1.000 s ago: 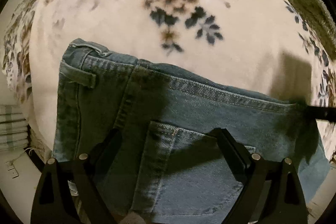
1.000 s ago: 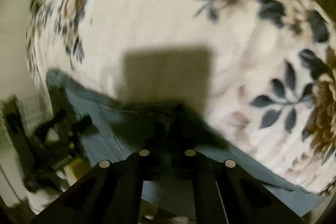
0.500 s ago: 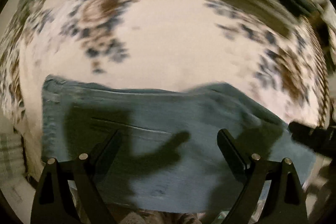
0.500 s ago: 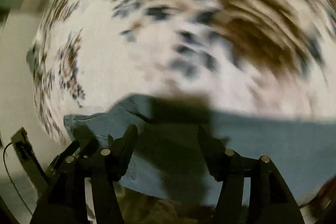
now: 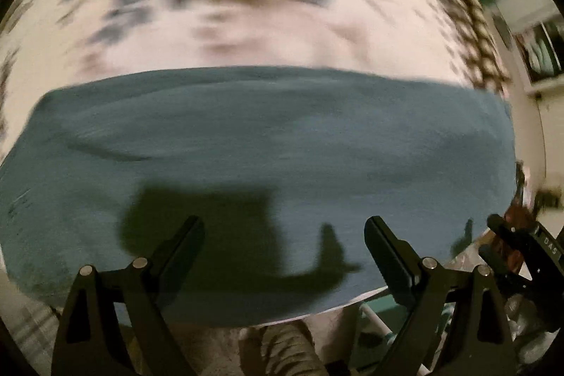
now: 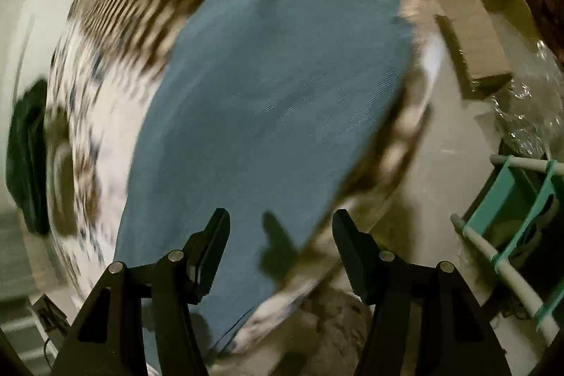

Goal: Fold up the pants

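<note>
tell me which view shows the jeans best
The left wrist view: the jeans run across the frame as one wide band on the flowered blanket, with both ends showing, though blurred. The right wrist view shows the jeans lengthwise and slanted, the near end hidden below the frame.

Dim, warm indoor light; heavy motion blur smears the floral white blanket (image 5: 246, 34). Hard gripper shadow on blue denim pants (image 5: 268, 143). Fisheye edges vignette black.

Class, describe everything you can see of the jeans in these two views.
The jeans are blue-green denim, lying flat as a long, smooth band on the floral bedspread, near its edge. Blur hides seams and pockets. Gripper shadows fall on the cloth; the left gripper and right gripper are both open, holding nothing.
</note>
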{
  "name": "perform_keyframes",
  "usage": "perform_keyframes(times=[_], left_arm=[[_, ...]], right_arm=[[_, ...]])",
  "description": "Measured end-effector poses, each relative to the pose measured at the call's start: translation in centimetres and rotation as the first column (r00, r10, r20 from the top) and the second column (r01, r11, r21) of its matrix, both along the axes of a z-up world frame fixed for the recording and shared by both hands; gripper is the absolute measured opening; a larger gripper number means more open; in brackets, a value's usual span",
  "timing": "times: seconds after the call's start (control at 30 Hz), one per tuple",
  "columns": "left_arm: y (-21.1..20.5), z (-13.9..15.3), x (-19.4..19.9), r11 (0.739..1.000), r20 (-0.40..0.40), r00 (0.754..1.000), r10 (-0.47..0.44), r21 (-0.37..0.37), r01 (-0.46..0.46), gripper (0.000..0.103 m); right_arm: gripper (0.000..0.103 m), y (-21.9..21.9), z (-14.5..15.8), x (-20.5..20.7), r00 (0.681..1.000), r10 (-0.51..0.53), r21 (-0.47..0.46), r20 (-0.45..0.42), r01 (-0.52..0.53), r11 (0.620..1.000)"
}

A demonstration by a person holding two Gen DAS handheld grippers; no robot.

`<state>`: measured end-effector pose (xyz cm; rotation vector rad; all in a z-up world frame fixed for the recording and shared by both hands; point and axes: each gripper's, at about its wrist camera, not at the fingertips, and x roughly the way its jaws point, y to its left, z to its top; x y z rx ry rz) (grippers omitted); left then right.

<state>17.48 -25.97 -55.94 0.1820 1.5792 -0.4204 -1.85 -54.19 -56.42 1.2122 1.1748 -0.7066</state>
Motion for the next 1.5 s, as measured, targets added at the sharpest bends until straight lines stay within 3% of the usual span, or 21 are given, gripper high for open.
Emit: perform_keyframes(times=[0.13, 0.27, 0.43, 0.5, 0.73, 0.9, 0.93, 0.97, 1.03, 1.13, 1.3, 1.43, 1.5], left_arm=[[-5.5, -2.6, -1.3, 0.995, 0.003, 0.996, -0.094, 0.045, 0.093, 0.093], [-7.2, -4.8, -1.3, 0.989, 0.003, 0.995, -0.105, 0.104, 0.104, 0.093], [-7.5, -5.9, -0.7, 0.991, 0.005, 0.996, -0.09, 0.105, 0.089, 0.103], [-7.5, -6.3, -0.6, 0.989, 0.015, 0.995, -0.1, 0.108, 0.098, 0.103], [-8.9, -6.8, -1.7, 0.992, 0.046, 0.995, -0.086, 0.101, 0.081, 0.103], [-6.7, -5.3, -3.3, 0.992, 0.041, 0.996, -0.074, 0.104, 0.07, 0.103], [-6.7, -5.3, -3.0, 0.992, 0.035, 0.997, -0.074, 0.105, 0.07, 0.103], [-6.6, -5.3, -2.2, 0.992, 0.03, 0.997, -0.074, 0.106, 0.07, 0.103], [-6.7, -5.4, -1.9, 0.992, 0.023, 0.997, -0.073, 0.109, 0.07, 0.103], [-6.9, -5.4, -1.4, 0.992, 0.021, 0.997, -0.071, 0.109, 0.069, 0.103], [-7.1, -5.4, -0.2, 0.994, 0.034, 0.998, -0.056, 0.099, 0.052, 0.103], [-7.3, -5.5, 0.2, 0.994, 0.034, 0.998, -0.055, 0.099, 0.051, 0.103], [-7.1, -5.4, 0.0, 0.994, 0.036, 0.998, -0.054, 0.1, 0.05, 0.103]], right_arm=[[0.062, -2.5, -1.7, -2.3, 0.995, -0.049, 0.002, 0.086, 0.049, 0.999], [0.054, -4.8, -2.0, -2.5, 0.985, -0.066, -0.016, 0.157, 0.069, 0.997], [0.054, -6.5, -3.4, -2.8, 0.971, -0.12, 0.047, 0.208, 0.113, 0.992], [0.054, -6.8, -3.5, -3.6, 0.959, -0.15, 0.071, 0.239, 0.137, 0.988], [0.054, -6.8, -3.1, -4.3, 0.962, -0.163, 0.049, 0.217, 0.156, 0.987], [0.058, -6.8, -3.9, -3.4, 0.947, -0.181, 0.098, 0.264, 0.161, 0.982], [0.053, -6.8, -3.4, -3.5, 0.939, -0.182, 0.084, 0.294, 0.164, 0.983], [0.037, -6.7, -3.0, -3.5, 0.934, -0.175, 0.069, 0.311, 0.161, 0.984], [0.019, -6.4, -2.2, -3.2, 0.92, -0.144, 0.043, 0.364, 0.138, 0.99], [0.018, -6.2, -2.4, -2.2, 0.913, -0.111, 0.03, 0.392, 0.107, 0.994], [0.021, -7.2, -4.9, -0.7, 0.889, -0.138, 0.104, 0.437, 0.103, 0.989], [0.021, -6.7, -3.4, -0.5, 0.838, -0.098, 0.085, 0.536, 0.061, 0.994], [0.021, -6.8, -4.2, -0.4, 0.849, -0.111, 0.088, 0.517, 0.076, 0.993]])
